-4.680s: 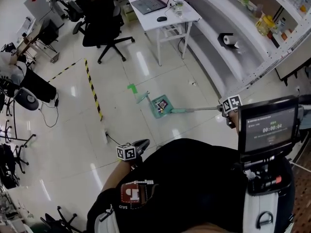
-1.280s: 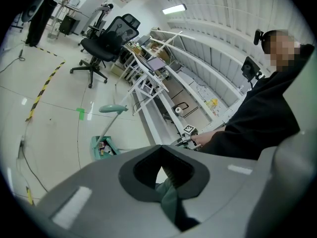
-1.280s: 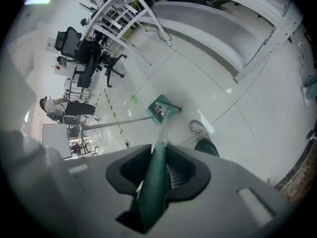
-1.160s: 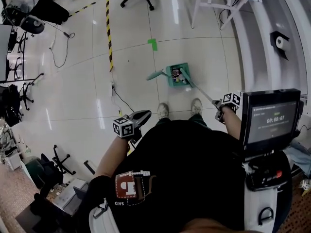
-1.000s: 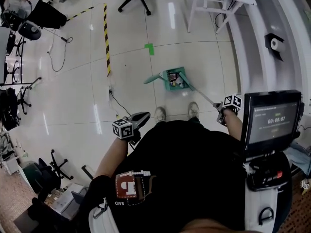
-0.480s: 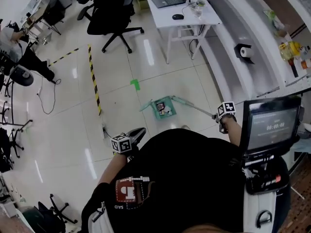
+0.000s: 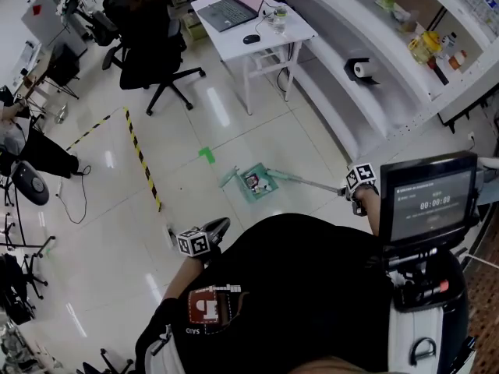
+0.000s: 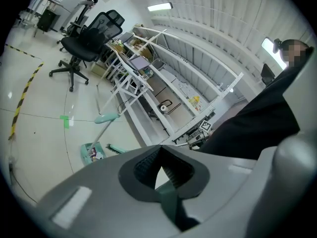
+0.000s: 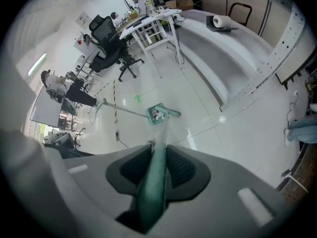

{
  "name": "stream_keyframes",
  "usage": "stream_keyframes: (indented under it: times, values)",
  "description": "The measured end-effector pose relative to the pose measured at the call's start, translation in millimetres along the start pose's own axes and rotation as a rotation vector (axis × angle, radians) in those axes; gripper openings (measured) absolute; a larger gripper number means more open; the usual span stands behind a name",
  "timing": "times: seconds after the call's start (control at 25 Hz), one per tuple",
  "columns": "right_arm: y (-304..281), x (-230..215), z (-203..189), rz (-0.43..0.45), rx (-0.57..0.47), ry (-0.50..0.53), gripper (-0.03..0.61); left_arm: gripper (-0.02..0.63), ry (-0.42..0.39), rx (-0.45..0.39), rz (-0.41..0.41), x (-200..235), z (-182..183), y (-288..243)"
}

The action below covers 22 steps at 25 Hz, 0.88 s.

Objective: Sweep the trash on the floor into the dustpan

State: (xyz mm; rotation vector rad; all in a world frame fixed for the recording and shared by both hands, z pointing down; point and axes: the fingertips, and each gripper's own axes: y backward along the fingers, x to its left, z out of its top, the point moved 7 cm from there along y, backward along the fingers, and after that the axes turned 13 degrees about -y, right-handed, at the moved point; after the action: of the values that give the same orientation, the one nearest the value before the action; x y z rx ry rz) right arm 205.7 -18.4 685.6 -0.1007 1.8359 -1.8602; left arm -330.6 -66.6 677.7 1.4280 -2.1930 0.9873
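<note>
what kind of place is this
Probably an office-style lab or workshop: a laptop on a white desk, a black office chair, yellow-and-black hazard tape on the glossy tiled floor, and long white shelving along one side.

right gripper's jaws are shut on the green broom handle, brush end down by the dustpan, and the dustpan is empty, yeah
Not quite: the dustpan isn't empty. The head view shows trash lying in it. The rest holds: the right gripper has its jaws shut on the green broom handle, with the brush end down by the dustpan.
</note>
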Motion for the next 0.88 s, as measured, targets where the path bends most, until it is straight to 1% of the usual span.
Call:
stream_keyframes:
  times: [0.08, 0.16, 0.24, 0.32, 0.4, 0.52, 0.6, 0.72, 0.8, 0.88]
  values:
    - [0, -10, -6, -0.001, 0.009, 0.050, 0.092, -0.002, -0.020, -0.010, 0.006, -18, 1, -4]
    - [0, -21, -12, -0.010, 0.021, 0.133, 0.092, -0.002, -0.042, -0.018, 0.025, -36, -2, -8]
    - [-1, -36, -19, -0.023, 0.034, 0.230, 0.092, -0.002, -0.054, -0.034, 0.061, -53, -10, -13]
    - [2, -53, -24, -0.029, 0.047, 0.322, 0.092, -0.002, -0.053, -0.063, 0.108, -76, -22, -19]
    - [10, -73, -28, -0.026, 0.055, 0.404, 0.092, -0.002, -0.044, -0.107, 0.153, -108, -35, -29]
    - [25, -101, -33, -0.008, 0.053, 0.496, 0.092, -0.002, -0.017, -0.172, 0.207, -161, -60, -45]
    - [34, -122, -40, 0.009, 0.048, 0.514, 0.092, -0.002, 0.011, -0.196, 0.224, -196, -82, -55]
    - [38, -157, -54, 0.036, 0.049, 0.469, 0.092, -0.002, 0.025, -0.207, 0.222, -245, -109, -63]
    - [36, -174, -61, 0.044, 0.055, 0.436, 0.094, -0.002, 0.024, -0.216, 0.233, -266, -123, -59]
    - [33, -179, -74, 0.040, 0.067, 0.434, 0.094, -0.002, 0.031, -0.222, 0.265, -281, -139, -43]
